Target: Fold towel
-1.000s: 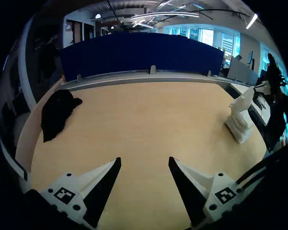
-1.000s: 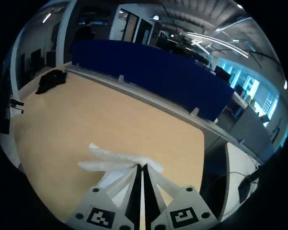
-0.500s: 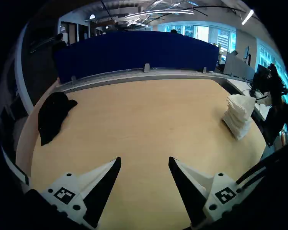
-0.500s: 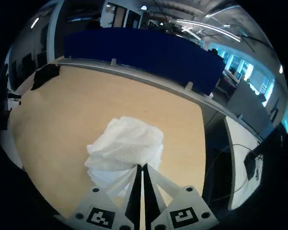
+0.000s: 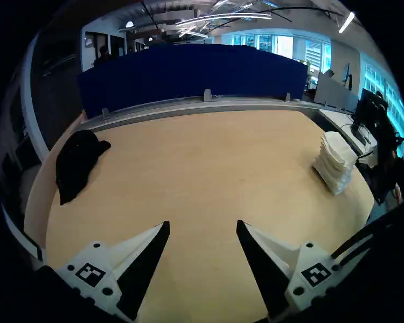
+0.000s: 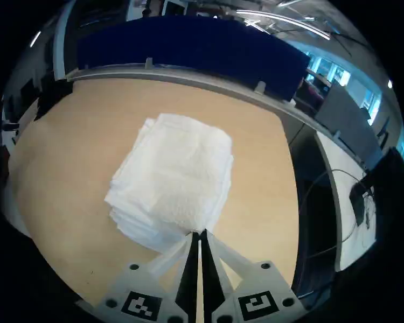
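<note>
**Status, R side.** The right gripper [image 6: 200, 232] has its jaws closed to a hairline gap. The near corner of the top towel [image 6: 178, 167] is drawn into the tips, so the corner appears pinched between both fingers. The towel lies flat and squared on a stack [image 6: 129, 218] of folded white towels. In the right gripper view the stack runs from the tips toward 12 o'clock. The stack rests on the wooden table [image 6: 89, 124], near the table's 3 o'clock edge.

**Status, L side.** The left gripper [image 5: 202, 222] is wide open and holds nothing, with bare tabletop between its fingers. In the left gripper view the stack [image 5: 335, 161] sits at 3 o'clock, well apart from the tips. A black cloth [image 5: 75, 164] lies at 9 o'clock and a blue partition [image 5: 191, 70] spans 12 o'clock.

**Reason for config.**
- A corner grip lets the R unit steer the folded piece onto the pile w/o crushing the layers.
- The L unit is parked clear and open, prob. because placement needs one gripper only.

**Progress est.** Folding looks done and the towel is aligned w/ the pile. The next req. action is likely to release the corner, then back off low so the top layer isn't dragged.
</note>
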A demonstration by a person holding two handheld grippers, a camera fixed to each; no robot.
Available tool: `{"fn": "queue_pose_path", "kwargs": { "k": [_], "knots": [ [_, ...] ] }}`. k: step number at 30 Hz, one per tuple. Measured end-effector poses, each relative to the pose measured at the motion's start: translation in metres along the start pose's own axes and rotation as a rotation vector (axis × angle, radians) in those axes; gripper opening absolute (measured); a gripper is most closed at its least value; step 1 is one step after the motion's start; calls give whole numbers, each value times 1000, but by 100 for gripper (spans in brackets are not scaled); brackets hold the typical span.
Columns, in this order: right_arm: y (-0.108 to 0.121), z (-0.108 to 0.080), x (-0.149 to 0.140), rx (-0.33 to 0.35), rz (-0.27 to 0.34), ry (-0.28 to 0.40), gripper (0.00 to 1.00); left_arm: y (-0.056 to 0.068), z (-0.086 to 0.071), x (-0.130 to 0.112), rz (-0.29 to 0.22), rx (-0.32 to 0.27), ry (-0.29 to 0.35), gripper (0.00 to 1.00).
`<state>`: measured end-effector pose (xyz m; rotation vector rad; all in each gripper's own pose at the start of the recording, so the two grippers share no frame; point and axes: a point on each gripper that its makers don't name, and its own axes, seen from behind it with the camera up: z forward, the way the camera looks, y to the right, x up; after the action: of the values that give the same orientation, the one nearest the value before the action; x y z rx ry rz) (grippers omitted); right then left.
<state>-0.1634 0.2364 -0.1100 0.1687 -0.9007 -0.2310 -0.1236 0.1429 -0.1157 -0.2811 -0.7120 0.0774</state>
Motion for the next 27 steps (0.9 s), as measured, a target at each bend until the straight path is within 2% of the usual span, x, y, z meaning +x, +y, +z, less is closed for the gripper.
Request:
{"fn": "queue_pose_path", "kwargs": {
  "k": [3,9,16,22,27],
  "knots": [
    [-2,7,-13,4,17,-21,3,-2,-1,-1,1,5,0,92],
    [-2,16,-19,-6,50,-26,3,-6,-4,-2,3,13,0,91],
    [0,13,-14,-21,66,0,7,-10,-5,-1,-6,18,5,92],
    [-1,5,-12,-38,64,26,30,-11,-6,-2,-10,18,7,92],
    [-4,-1,-8,-45,68,48,58,-12,-6,-1,-10,14,11,91]
  ]
}}
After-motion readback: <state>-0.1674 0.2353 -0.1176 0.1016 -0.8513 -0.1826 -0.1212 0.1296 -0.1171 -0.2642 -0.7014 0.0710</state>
